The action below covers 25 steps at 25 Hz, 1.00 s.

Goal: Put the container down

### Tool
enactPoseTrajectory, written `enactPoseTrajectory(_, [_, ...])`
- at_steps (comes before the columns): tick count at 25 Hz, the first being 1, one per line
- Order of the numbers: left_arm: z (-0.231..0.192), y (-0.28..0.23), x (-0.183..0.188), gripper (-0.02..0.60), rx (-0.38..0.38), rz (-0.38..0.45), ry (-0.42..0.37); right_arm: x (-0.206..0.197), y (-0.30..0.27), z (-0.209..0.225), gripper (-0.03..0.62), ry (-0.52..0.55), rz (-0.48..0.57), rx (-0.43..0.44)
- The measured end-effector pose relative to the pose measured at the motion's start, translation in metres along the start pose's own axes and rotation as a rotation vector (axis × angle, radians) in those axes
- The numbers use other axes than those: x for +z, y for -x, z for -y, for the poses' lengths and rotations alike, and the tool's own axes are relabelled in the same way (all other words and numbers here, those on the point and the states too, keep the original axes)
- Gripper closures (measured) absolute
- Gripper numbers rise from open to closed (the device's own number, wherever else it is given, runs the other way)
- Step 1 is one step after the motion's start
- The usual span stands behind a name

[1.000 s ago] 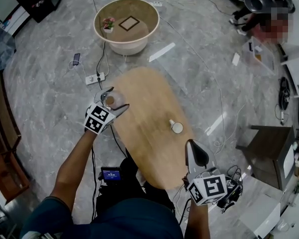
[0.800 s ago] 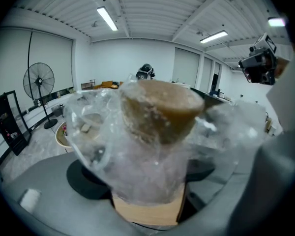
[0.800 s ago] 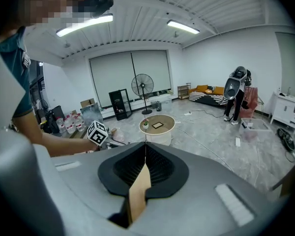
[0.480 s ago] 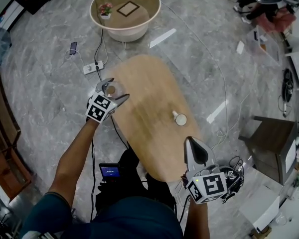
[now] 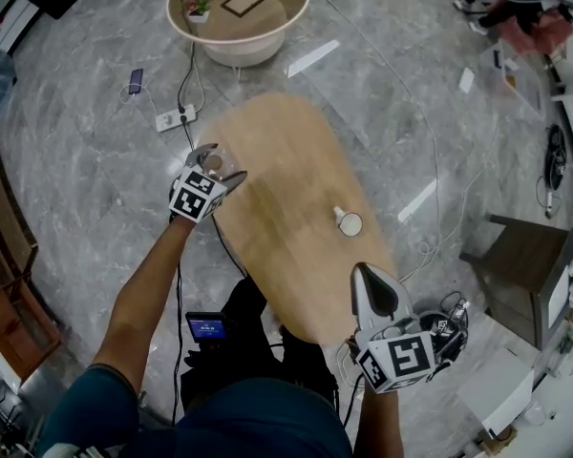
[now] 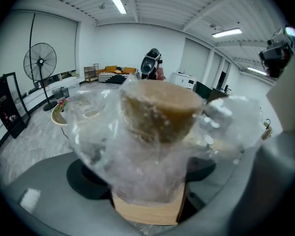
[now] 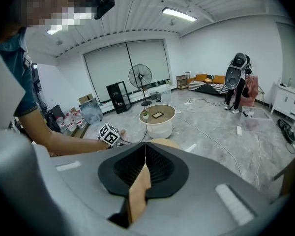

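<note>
My left gripper is shut on a clear plastic container with a brown round thing inside, held over the left edge of the oval wooden table. In the left gripper view the container fills the space between the jaws, crinkled and see-through, with the brown piece at its top. My right gripper hangs over the table's near end, shut, with nothing between its jaws; the right gripper view shows its black pads pressed together. A small white lid-like piece rests on the table toward the right.
A round low table with a small plant and a frame stands on the floor beyond. A power strip, cables and a phone lie on the grey floor at left. A dark stool is at right. A person stands far off.
The left gripper with the container has drifted slightly up and left in the head view as the view shifted. The right gripper has stayed over the table's near end.
</note>
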<state>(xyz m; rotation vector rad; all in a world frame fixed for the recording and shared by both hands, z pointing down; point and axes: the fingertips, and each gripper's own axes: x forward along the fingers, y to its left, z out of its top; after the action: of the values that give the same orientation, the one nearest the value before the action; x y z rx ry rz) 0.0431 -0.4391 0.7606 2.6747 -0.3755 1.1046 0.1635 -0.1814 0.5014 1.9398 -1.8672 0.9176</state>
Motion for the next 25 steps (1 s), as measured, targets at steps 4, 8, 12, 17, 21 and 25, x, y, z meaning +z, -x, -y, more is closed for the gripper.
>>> enactPoseTrajectory(4, [-0.006,-0.017,-0.014,0.178,0.002,-0.021,0.022,-0.010,-0.007,0.004,0.583,-0.011,-0.026,-0.003])
enactPoseTrajectory(8, [-0.008,-0.035,-0.026,0.178,0.000,-0.044,0.036,-0.017,-0.013,0.011,0.583,-0.020,-0.051,-0.003])
enactPoseTrajectory(12, [-0.013,-0.051,-0.038,0.178,-0.001,-0.061,0.046,-0.023,-0.021,0.016,0.583,-0.049,-0.058,-0.006])
enactPoseTrajectory(17, [-0.012,-0.074,-0.052,0.178,-0.012,-0.086,0.048,-0.033,-0.026,0.024,0.583,-0.090,-0.063,-0.009])
enactPoseTrajectory(21, [-0.015,-0.095,-0.064,0.178,-0.012,-0.106,0.048,-0.044,-0.033,0.029,0.583,-0.119,-0.068,-0.008])
enactPoseTrajectory(25, [-0.014,-0.114,-0.077,0.178,-0.015,-0.126,0.044,-0.066,-0.033,0.039,0.583,-0.104,-0.140,-0.035])
